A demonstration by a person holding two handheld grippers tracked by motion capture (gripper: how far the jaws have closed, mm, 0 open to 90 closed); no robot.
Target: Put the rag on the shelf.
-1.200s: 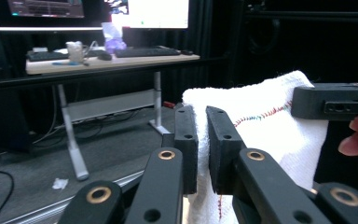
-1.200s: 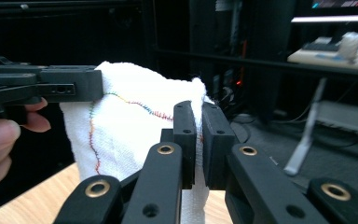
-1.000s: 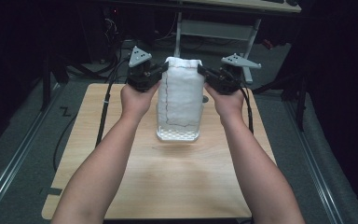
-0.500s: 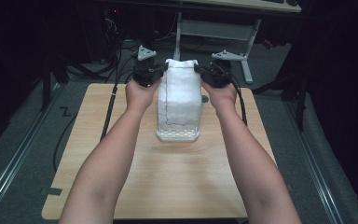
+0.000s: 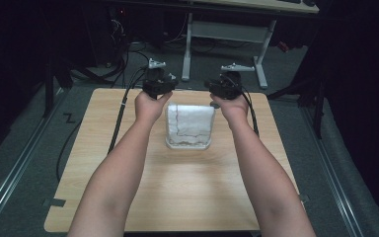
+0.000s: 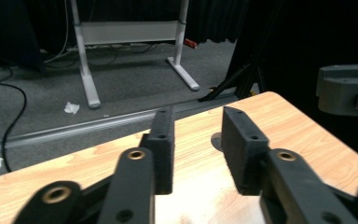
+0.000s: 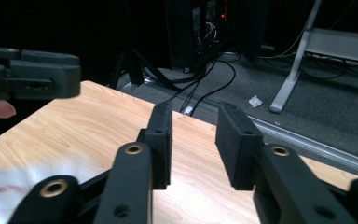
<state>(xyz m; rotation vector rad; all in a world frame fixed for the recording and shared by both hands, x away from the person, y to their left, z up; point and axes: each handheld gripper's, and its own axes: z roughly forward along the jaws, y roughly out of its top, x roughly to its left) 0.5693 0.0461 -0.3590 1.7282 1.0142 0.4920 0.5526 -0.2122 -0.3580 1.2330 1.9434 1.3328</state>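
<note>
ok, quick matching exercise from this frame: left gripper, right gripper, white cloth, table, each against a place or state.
Things:
1. left gripper
2. right gripper
3. white cloth
4. table

Places or states:
A. folded, lying flat between the two hands
B. light wood, bears the cloth
C. jaws apart and bare, at the cloth's far right corner in the high view
D. jaws apart and bare, at the cloth's far left corner in the high view

Pairs: 1-D, 2-C, 3-A, 4-B. Both grippers' jaws have just been opening, with nothing between them.
</note>
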